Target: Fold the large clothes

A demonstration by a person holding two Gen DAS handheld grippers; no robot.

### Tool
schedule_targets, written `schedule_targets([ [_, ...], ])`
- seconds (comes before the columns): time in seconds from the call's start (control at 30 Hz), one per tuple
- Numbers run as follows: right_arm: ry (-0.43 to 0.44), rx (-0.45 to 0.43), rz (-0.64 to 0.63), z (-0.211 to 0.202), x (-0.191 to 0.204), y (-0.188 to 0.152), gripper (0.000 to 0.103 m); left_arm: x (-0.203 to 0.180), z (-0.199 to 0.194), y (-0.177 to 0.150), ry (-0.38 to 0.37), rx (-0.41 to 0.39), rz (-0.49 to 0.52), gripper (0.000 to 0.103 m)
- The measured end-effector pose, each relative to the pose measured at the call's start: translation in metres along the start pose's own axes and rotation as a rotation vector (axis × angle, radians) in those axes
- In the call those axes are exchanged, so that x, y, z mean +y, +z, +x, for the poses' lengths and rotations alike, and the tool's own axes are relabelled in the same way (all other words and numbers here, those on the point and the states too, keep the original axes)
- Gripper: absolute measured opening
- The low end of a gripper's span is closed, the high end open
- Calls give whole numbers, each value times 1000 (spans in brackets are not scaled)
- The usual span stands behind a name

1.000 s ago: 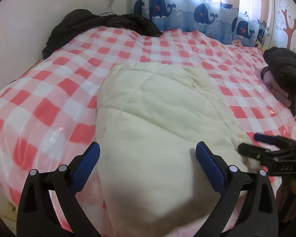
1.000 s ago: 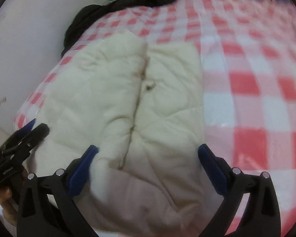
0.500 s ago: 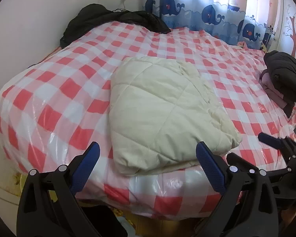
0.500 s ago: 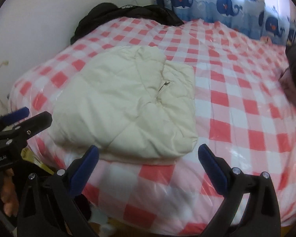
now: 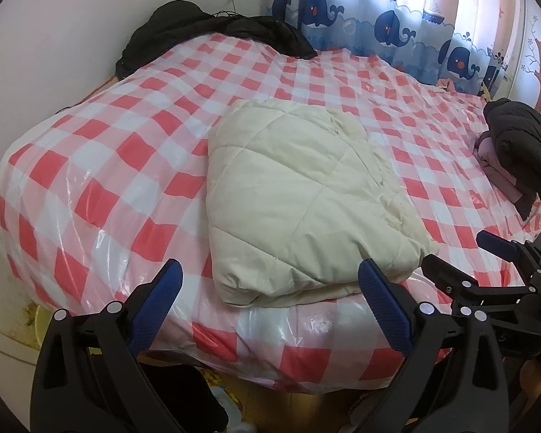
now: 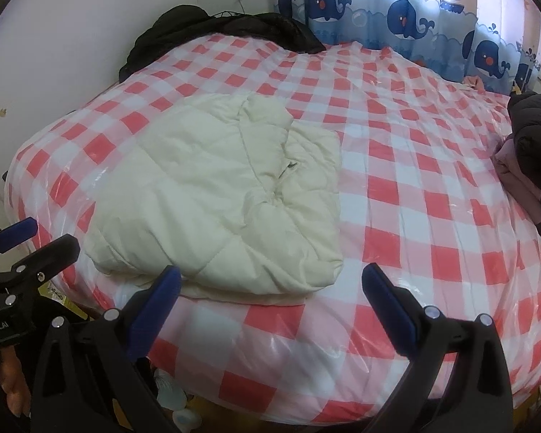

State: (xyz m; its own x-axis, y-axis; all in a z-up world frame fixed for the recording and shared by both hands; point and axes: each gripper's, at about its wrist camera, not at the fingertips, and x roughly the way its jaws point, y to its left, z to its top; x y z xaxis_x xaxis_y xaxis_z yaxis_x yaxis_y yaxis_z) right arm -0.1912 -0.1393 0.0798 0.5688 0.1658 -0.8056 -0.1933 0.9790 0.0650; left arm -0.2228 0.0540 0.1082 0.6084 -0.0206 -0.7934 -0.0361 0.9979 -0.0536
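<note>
Left gripper (image 5: 268, 281): jaws spread wide, blue pads apart, nothing between them, held level and pointing forward. Right gripper (image 6: 270, 285): jaws likewise spread wide, empty, pointing forward. Grippers side by side, near each other, not touching; each shows at edge of other's view. Bit of hand (image 6: 12, 379) visible under left gripper in right wrist view
</note>
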Motion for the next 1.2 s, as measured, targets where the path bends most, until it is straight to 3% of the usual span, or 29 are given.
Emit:
schedule_targets([
  [1.2, 44, 37, -1, 12, 3, -5, 96, 2, 3, -3, 0, 11, -19, 94],
])
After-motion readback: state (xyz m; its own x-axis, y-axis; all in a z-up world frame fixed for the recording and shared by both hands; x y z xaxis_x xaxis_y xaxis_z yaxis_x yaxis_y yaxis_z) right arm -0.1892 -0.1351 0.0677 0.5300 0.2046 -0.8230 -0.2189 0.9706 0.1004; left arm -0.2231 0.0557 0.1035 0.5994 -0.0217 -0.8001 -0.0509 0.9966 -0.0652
